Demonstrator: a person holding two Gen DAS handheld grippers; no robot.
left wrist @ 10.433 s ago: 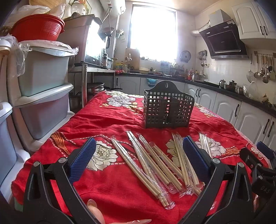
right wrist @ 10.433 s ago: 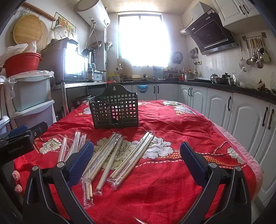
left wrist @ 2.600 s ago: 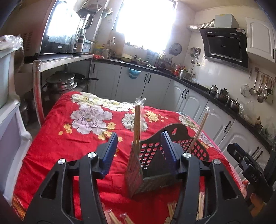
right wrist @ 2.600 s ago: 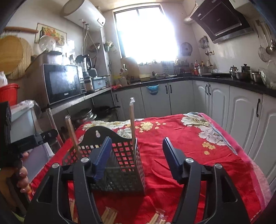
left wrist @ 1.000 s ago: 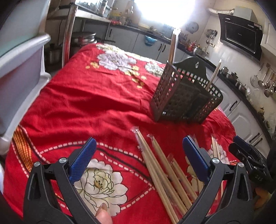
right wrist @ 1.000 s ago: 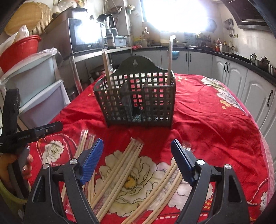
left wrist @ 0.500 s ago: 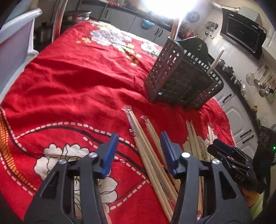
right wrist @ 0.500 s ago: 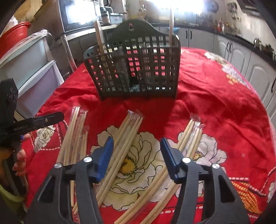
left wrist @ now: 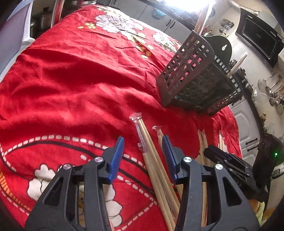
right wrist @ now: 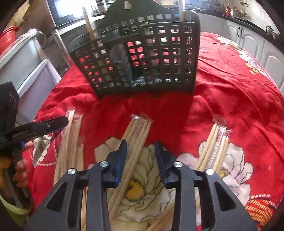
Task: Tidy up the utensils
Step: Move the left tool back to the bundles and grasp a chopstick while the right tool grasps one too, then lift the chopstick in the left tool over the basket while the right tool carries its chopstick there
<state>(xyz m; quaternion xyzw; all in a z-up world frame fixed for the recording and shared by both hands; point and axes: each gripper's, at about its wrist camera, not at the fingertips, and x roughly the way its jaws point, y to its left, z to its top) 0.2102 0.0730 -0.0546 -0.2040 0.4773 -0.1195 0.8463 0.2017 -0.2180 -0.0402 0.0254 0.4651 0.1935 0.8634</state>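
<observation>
A black lattice basket (left wrist: 195, 80) (right wrist: 142, 58) stands on the red flowered cloth, with two wrapped chopstick pairs upright in it (right wrist: 88, 23) (right wrist: 181, 8). Several wrapped chopstick packets lie flat in front of it. My left gripper (left wrist: 143, 136) is low over the leftmost packet (left wrist: 147, 142). Its jaws are closing, the packet lies between the blue pads, and a gap shows on each side. My right gripper (right wrist: 140, 142) straddles the middle packet (right wrist: 140, 131). Its jaws are closing too, and the pads do not press on the packet.
More packets lie at the right (right wrist: 214, 147) and left (right wrist: 71, 138) of the right wrist view. Stacked plastic drawers (right wrist: 26, 58) stand past the table's left edge and white cabinets (right wrist: 248, 39) along the right. The left gripper's body (right wrist: 35, 129) is close beside the left packets.
Both grippers have sunk toward the cloth and tilted further down over the lying packets. Their jaws have narrowed from wide apart to a small gap around one packet each.
</observation>
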